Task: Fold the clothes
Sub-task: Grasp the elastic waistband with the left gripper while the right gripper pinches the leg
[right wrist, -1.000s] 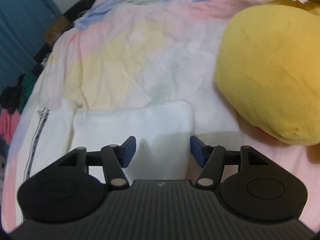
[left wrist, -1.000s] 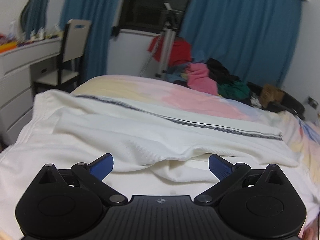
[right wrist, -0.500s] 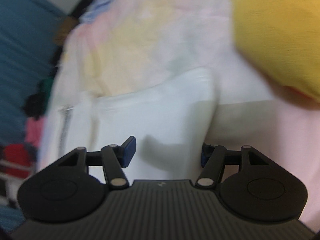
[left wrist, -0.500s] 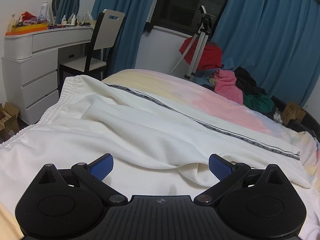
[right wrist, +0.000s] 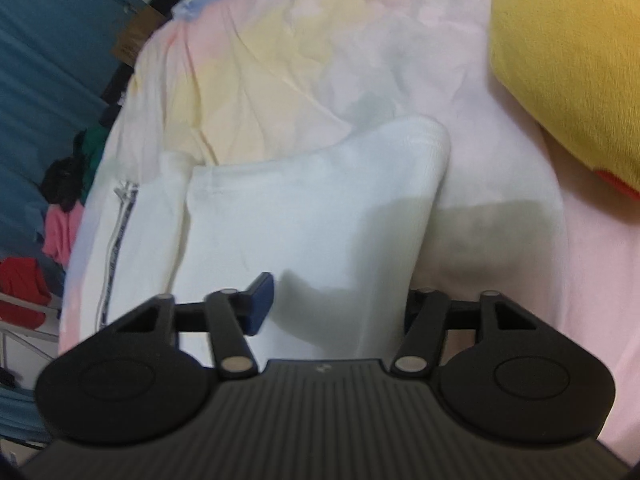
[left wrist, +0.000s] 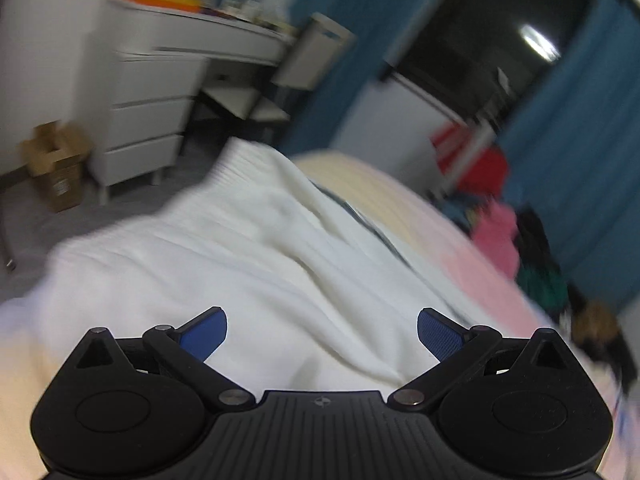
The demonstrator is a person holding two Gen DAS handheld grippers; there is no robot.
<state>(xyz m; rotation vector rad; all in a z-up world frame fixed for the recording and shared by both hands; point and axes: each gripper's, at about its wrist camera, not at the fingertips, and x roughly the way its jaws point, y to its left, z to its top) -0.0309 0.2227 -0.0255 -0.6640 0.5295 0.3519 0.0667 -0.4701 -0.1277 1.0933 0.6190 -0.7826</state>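
Note:
White trousers (left wrist: 248,256) with a dark side stripe lie spread on the pastel bed sheet (left wrist: 472,252). My left gripper (left wrist: 322,334) is open, just above the waistband end, with white cloth between its blue pads. In the right wrist view the leg end of the trousers (right wrist: 320,216) rises between the fingers of my right gripper (right wrist: 336,308). That gripper stands open; its left blue pad (right wrist: 260,304) shows and the right pad is hidden behind the cloth. The leg's hem curls up off the sheet.
A white dresser (left wrist: 152,92), a chair (left wrist: 288,76) and a cardboard box (left wrist: 56,168) stand left of the bed. A pile of clothes (left wrist: 504,224) lies at the bed's far side by the blue curtains (left wrist: 580,160). A yellow plush (right wrist: 568,60) lies right of the trouser leg.
The left gripper has swung left and tilted, so the dresser and floor now show. The right gripper has moved in over the leg end, and the cloth now covers its right pad.

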